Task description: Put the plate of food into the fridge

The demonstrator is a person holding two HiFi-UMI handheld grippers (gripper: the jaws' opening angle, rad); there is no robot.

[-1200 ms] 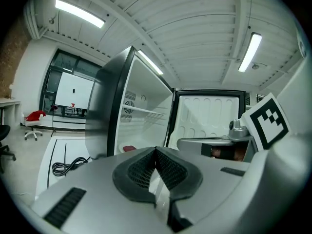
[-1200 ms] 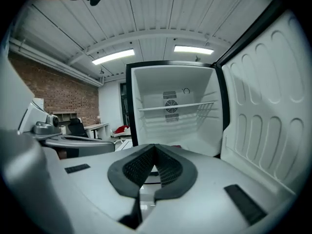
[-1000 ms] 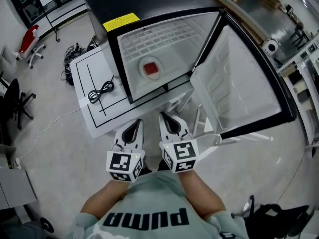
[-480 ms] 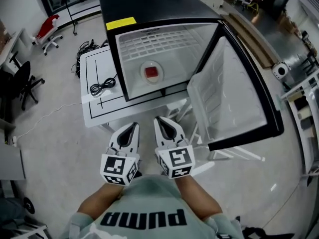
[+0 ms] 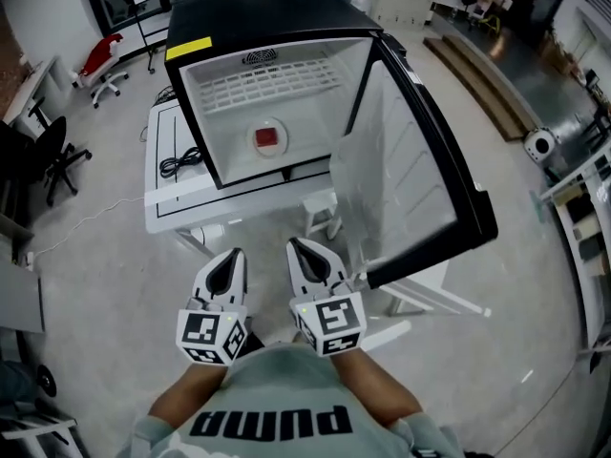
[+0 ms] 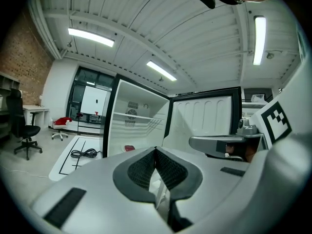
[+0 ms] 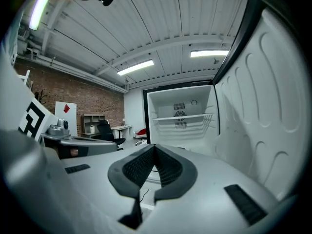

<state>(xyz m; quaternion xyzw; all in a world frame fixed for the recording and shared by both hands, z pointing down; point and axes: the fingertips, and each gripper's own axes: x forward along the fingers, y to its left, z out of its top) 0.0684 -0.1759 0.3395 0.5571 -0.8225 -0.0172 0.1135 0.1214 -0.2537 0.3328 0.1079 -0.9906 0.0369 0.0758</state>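
Food (image 5: 268,138) on plate (image 5: 284,148): too sm.

Left claw (image 5: 233,255), right claw (image 5: 292,245): drawn back from black fridge with white interior (image 5: 277,17); gap wider. White-lined fridge door (image 5: 401,160): swung leftward, opening narrower.

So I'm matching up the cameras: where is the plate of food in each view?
Head view: plate on the fridge floor, upper centre.
Left gripper view: plate low in the fridge, left of centre.
Right gripper view: not in it.
Shared landmark: the fridge's wire shelf.
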